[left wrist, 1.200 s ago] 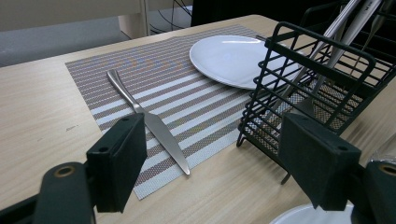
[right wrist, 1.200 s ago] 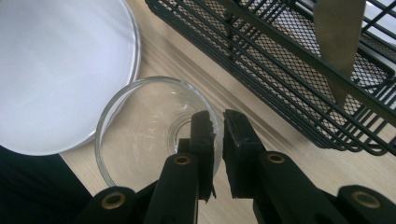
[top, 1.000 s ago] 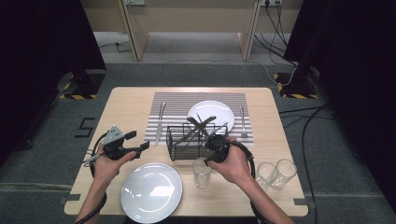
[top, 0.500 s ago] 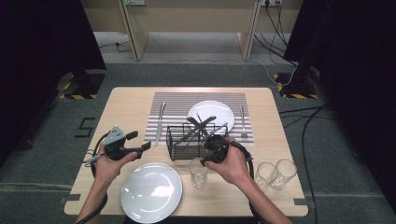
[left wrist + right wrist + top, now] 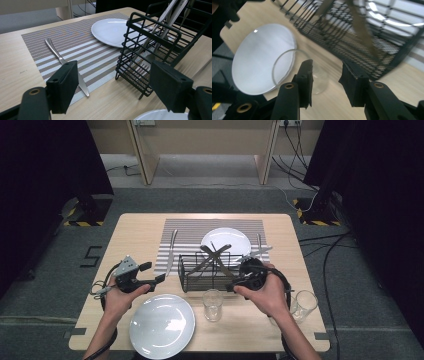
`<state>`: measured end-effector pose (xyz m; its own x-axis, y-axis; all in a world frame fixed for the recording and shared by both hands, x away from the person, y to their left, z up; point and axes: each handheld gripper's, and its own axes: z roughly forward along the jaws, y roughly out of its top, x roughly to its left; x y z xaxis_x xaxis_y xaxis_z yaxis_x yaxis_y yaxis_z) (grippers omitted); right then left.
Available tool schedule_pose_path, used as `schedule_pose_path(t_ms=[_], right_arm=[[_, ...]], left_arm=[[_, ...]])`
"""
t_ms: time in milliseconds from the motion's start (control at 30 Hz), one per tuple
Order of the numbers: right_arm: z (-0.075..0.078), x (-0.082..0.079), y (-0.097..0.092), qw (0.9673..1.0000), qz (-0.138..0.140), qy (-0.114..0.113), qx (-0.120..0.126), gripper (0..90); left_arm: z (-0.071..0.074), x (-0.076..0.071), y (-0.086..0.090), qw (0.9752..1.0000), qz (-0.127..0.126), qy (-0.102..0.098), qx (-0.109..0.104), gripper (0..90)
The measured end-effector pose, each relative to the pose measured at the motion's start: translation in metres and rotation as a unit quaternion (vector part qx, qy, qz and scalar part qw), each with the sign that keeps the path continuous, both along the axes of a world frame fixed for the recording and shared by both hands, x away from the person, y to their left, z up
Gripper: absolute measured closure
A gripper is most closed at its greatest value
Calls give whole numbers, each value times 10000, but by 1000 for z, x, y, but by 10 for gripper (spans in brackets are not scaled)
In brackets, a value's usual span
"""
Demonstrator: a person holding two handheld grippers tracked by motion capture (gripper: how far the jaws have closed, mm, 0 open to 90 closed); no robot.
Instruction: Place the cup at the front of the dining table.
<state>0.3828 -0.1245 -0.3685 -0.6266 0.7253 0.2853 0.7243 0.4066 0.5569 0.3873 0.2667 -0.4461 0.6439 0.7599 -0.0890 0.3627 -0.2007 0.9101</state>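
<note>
1. The glass (image 5: 212, 304) stands upright on the desk (image 5: 140, 232), just in front of the black wire caddy (image 5: 209, 273) and just to the right of the near white plate (image 5: 161, 325).
2. In the right gripper view the glass (image 5: 297, 71) lies beyond the left jaw, its rim crossing in front of the near plate (image 5: 259, 57); the view is blurred, and no pad presses on the glass.
3. The right gripper (image 5: 234, 286) sits above and to the right of the glass, beside the caddy's right end — its jaws have just been opening, stand fairly wide, and have nothing clamped between them.
4. The left gripper (image 5: 155, 274) is held over the desk to the left of the caddy, jaws wide apart and empty.
5. The caddy holds several pieces of cutlery (image 5: 216, 255) leaning crosswise; in the left gripper view a fork (image 5: 146, 63) shows inside the wires.
6. Behind the caddy a striped placemat (image 5: 187, 237) carries a second white plate (image 5: 226, 240), with a knife (image 5: 170, 252) on the mat's left side and another utensil (image 5: 259, 246) at its right.
7. Two more glasses (image 5: 304, 305) stand near the desk's right edge — partly hidden behind the right hand.
</note>
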Motion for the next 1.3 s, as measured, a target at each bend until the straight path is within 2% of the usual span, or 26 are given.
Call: schedule_pose_path(t_ms=[167,233,300,367,467,500,567,633,833,1033,1300], right_arm=[[2,9,-27,9986,-486,-163,141,571],[-1,13,-36,9974,-673,-204,142,564],[-6,16,-43,9959,-829,-266,245,559],[-11,19,-49,9939,-1028,-348,220,542],[-17,22,-55,9924,-1053,-256,587,538],[-17,22,-56,9923,-1026,-326,616,547],[-16,20,-55,9916,-1075,-444,570,555],[-14,20,-56,9917,-1050,-459,580,557],[-10,18,-59,9919,-1035,-366,644,564],[-8,18,-72,9885,-1247,-461,715,571],[-10,20,-85,9839,-1575,-618,580,579]], left_arm=[[0,-1,-3,10000,-32,6,9,235],[1,-1,-4,10000,-46,1,12,235],[2,-2,-5,10000,-55,5,15,235],[3,-3,-7,10000,-74,16,-1,234],[8,-5,-9,9999,-118,-19,11,235],[9,-6,-9,9999,-131,-38,11,235],[11,-7,-10,9999,-148,-57,15,235],[12,-7,-11,9999,-154,-68,12,235],[14,-9,-11,9998,-169,-84,18,235],[20,-14,-17,9996,-278,-98,-27,235],[24,-22,-31,9986,-521,-55,-71,235]])
